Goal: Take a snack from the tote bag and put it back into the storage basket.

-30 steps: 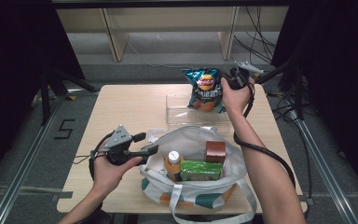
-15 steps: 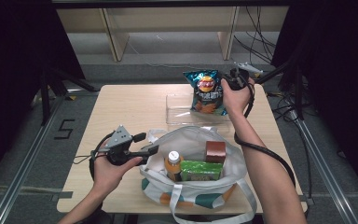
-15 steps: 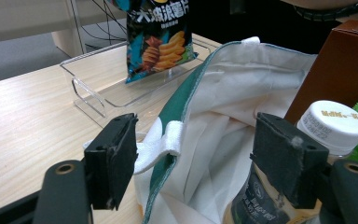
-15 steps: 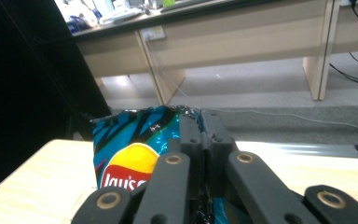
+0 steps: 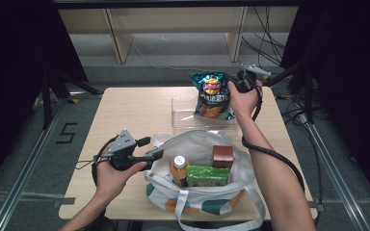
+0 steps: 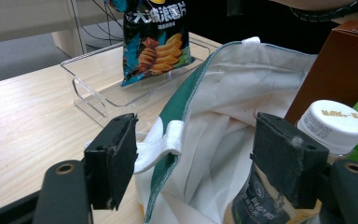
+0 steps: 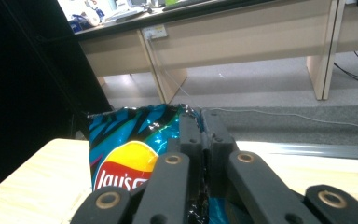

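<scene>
The right tongs [image 5: 239, 81] are clamped on the top corner of the Lay's chip bag [image 5: 212, 95], which hangs upright with its lower edge at or just above the floor of the clear plastic tray [image 5: 183, 118] at the far side of the table [image 5: 125, 110]; whether the bag rests on the tray cannot be told. The right gripper view confirms both jaws pressed together on the crimped foil [image 7: 135, 140]. Compared with the frames of the preceding second, the bag, both hands and the tote sit in the same places; nothing has shifted, which reads as a pause over the tray rather than a carry in progress. Judgement: the bag is at its drop point and release is the step outstanding. The left tongs [image 6: 200, 154] stand open at the rim of the white-and-green tote bag [image 5: 197, 144], one jaw outside the fabric edge, the other beside the white-capped bottle [image 6: 333, 128], gripping nothing. A brown box [image 5: 223, 156] and a green packet [image 5: 207, 175] lie in the tote, so further items appear left to unpack.
</scene>
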A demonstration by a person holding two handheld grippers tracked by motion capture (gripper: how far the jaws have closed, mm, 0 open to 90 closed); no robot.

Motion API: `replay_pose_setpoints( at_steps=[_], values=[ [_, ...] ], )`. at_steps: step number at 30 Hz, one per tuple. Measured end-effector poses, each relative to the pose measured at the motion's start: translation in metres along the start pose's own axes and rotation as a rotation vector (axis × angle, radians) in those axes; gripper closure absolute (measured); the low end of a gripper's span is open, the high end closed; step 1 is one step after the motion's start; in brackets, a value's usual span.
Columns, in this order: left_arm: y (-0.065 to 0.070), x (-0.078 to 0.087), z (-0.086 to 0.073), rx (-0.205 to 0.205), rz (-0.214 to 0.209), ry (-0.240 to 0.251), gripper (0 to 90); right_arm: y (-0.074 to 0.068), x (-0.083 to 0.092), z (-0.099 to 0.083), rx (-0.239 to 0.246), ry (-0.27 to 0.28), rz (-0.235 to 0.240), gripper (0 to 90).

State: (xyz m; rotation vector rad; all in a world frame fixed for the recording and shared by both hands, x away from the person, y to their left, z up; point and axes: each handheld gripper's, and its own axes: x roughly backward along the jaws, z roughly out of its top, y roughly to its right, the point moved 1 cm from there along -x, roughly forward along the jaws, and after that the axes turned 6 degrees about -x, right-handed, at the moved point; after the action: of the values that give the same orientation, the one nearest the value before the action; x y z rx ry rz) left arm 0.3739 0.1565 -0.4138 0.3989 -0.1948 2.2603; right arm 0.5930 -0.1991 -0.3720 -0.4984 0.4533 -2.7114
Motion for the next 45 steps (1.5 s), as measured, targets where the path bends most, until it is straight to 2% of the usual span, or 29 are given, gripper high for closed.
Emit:
replay_pose_setpoints(
  at_steps=[2, 7, 12, 14, 15, 16, 17, 18, 19, 20, 21, 22, 23, 26, 27, 28, 29, 31, 35, 39, 40, 42, 44, 45],
  values=[
    [0.0, 0.0, 0.0, -0.001, 0.0, -0.001, 29.9, 0.002, 0.0, -0.002, -0.016, -0.009, -0.005, 87.5],
    [0.0, -0.001, -0.001, -0.004, -0.007, 0.003, 29.9, 0.012, 0.0, -0.004, -0.001, -0.012, -0.037, 85.9],
    [0.002, -0.002, 0.0, -0.008, -0.005, -0.002, 29.9, 0.014, 0.002, -0.003, 0.014, -0.022, -0.037, 85.4],
    [0.001, -0.002, 0.0, -0.005, -0.011, 0.005, 29.9, 0.013, 0.003, -0.002, 0.029, -0.02, -0.032, 86.5],
    [0.001, -0.002, 0.0, -0.003, -0.008, 0.002, 29.9, 0.014, 0.003, -0.001, 0.068, -0.023, -0.024, 86.5],
    [0.001, -0.001, 0.0, -0.004, -0.002, -0.003, 29.9, 0.012, 0.004, -0.001, 0.056, -0.036, -0.036, 86.4],
    [0.001, -0.001, -0.001, -0.003, -0.002, -0.004, 29.9, 0.012, 0.004, -0.001, 0.075, -0.026, -0.039, 85.9],
    [0.001, -0.001, -0.001, -0.004, -0.002, -0.004, 29.9, 0.011, 0.003, -0.001, 0.062, -0.025, -0.043, 85.0],
    [0.001, -0.002, -0.001, -0.008, -0.01, 0.003, 29.9, 0.013, 0.003, -0.002, 0.085, -0.032, -0.057, 84.3],
    [0.001, -0.001, -0.001, -0.003, -0.008, 0.001, 29.9, 0.013, 0.003, -0.003, 0.058, -0.034, -0.046, 83.6],
    [0.001, -0.001, -0.001, -0.009, -0.005, -0.003, 29.9, 0.014, 0.003, -0.003, 0.078, -0.035, -0.06, 82.7],
    [0.001, -0.001, -0.001, -0.007, -0.005, -0.003, 29.9, 0.015, 0.003, -0.003, 0.073, -0.036, -0.057, 81.1],
    [0.001, -0.001, -0.001, -0.008, -0.004, -0.005, 29.9, 0.017, 0.003, -0.003, 0.098, -0.039, -0.059, 78.5],
    [0.001, -0.002, -0.001, -0.009, -0.004, -0.006, 29.9, 0.016, 0.004, -0.003, 0.086, -0.036, -0.075, 72.9],
    [0.001, -0.002, -0.001, -0.007, -0.004, -0.006, 29.9, 0.016, 0.005, -0.003, 0.092, -0.038, -0.072, 72.2],
    [0.002, -0.002, -0.001, -0.006, -0.004, -0.007, 29.9, 0.019, 0.006, -0.003, 0.13, -0.039, -0.066, 71.0],
    [0.002, -0.002, 0.0, -0.008, -0.004, -0.007, 29.9, 0.015, 0.006, -0.003, 0.095, -0.035, -0.074, 68.9],
    [0.001, -0.002, 0.0, -0.016, -0.007, -0.006, 29.9, 0.015, 0.01, -0.002, 0.102, -0.041, -0.067, 65.3],
    [0.002, -0.002, 0.0, -0.012, -0.004, -0.005, 29.9, 0.011, 0.019, 0.004, 0.114, -0.015, -0.057, 60.3],
    [0.002, -0.002, 0.0, -0.006, -0.009, 0.004, 29.9, 0.008, 0.032, 0.011, 0.12, -0.009, -0.045, 59.4],
    [0.002, -0.001, 0.001, -0.004, 0.001, -0.003, 29.9, 0.007, 0.035, 0.012, 0.128, -0.004, -0.035, 59.4],
    [0.001, 0.0, 0.001, -0.007, 0.003, 0.0, 29.9, 0.004, 0.043, 0.013, 0.128, -0.024, -0.029, 59.4],
    [0.001, 0.001, 0.002, -0.01, 0.005, 0.004, 29.9, 0.002, 0.051, 0.013, 0.15, -0.03, 0.002, 59.3],
    [0.001, 0.001, 0.002, -0.003, 0.007, 0.005, 29.9, 0.001, 0.056, 0.013, 0.148, -0.049, 0.007, 59.1]
  ],
)
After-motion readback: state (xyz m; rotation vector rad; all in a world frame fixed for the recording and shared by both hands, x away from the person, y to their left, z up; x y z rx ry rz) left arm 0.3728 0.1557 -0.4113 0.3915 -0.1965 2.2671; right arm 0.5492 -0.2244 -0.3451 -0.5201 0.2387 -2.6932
